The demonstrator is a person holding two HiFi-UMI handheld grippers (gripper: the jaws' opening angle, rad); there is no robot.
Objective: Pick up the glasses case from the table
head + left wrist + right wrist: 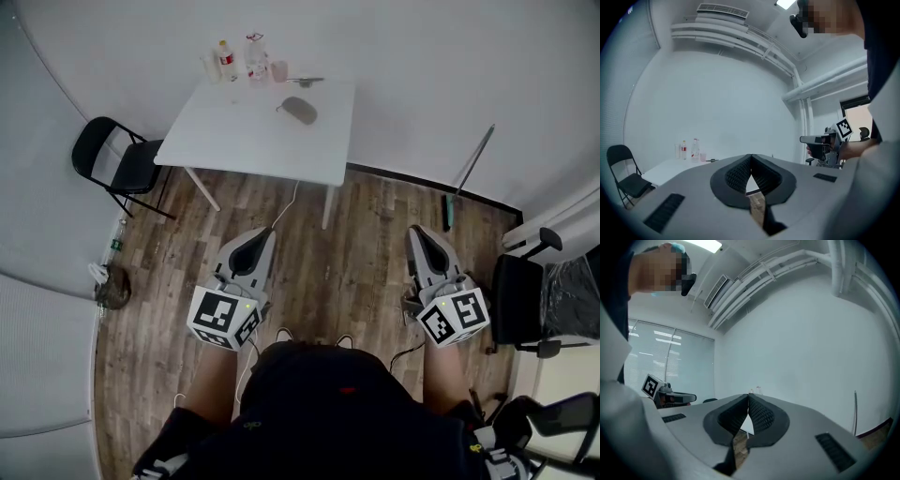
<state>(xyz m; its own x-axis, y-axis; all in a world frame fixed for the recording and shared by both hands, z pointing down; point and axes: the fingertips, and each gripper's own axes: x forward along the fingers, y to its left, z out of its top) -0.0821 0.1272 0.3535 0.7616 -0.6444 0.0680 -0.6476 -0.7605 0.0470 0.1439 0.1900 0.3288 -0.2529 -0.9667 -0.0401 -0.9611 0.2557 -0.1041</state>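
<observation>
The grey oval glasses case [300, 110] lies on the far half of the white table [234, 141] in the head view. Both grippers hang level over the wood floor, well short of the table. My left gripper [265, 234] is shut, its black pads meeting at the tip [750, 156] with nothing between them. My right gripper [419, 232] is also shut and holds nothing, its jaws touching [749, 394]. The case does not show in either gripper view.
At the table's back edge stand two bottles [226, 60], a clear cup and a pink cup [279, 70]. A black folding chair [117, 159] is left of the table. A broom [466, 173] leans at the right wall, and black chairs [525, 300] stand far right.
</observation>
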